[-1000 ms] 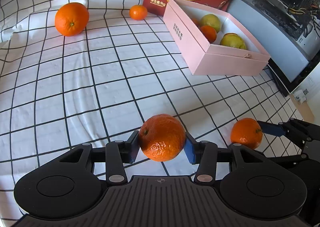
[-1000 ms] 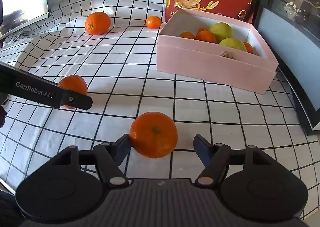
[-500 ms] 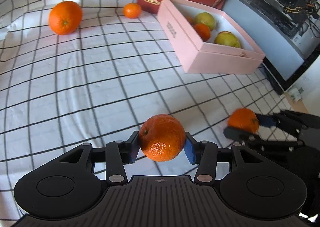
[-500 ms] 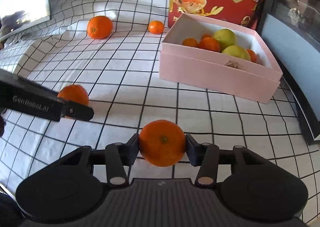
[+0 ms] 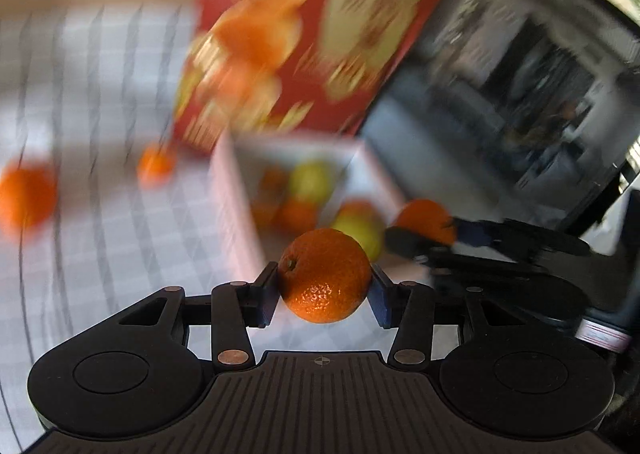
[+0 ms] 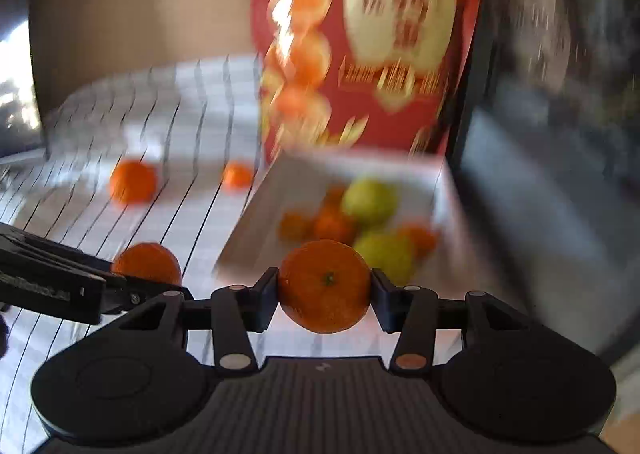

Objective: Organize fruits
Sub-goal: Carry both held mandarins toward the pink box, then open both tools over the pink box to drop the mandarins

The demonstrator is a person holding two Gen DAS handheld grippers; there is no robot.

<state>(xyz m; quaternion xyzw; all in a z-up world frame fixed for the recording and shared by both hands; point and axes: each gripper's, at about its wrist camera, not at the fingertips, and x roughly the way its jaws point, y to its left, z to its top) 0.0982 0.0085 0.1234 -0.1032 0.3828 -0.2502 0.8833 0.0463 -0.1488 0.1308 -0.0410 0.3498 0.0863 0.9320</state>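
Observation:
My left gripper [image 5: 324,282] is shut on a mandarin [image 5: 325,276] and holds it in the air near the front edge of the pink box [image 5: 236,214]. My right gripper [image 6: 325,286] is shut on a second mandarin [image 6: 325,286], also in the air before the pink box [image 6: 248,226]. Each view shows the other gripper with its mandarin: the right one in the left wrist view [image 5: 426,220], the left one in the right wrist view [image 6: 146,264]. The box holds several small oranges [image 6: 332,224] and two green-yellow fruits [image 6: 370,200]. Both views are blurred.
A large orange [image 6: 133,181] and a small mandarin [image 6: 238,175] lie on the checked cloth [image 6: 188,214] at the back left. A red printed gift box [image 6: 360,46] stands upright behind the pink box. A dark screen [image 6: 540,194] stands to the right.
Both grippers have lifted their mandarins off the cloth and moved forward toward the pink box. One second ago the right gripper was open around its mandarin; it then shut on it.

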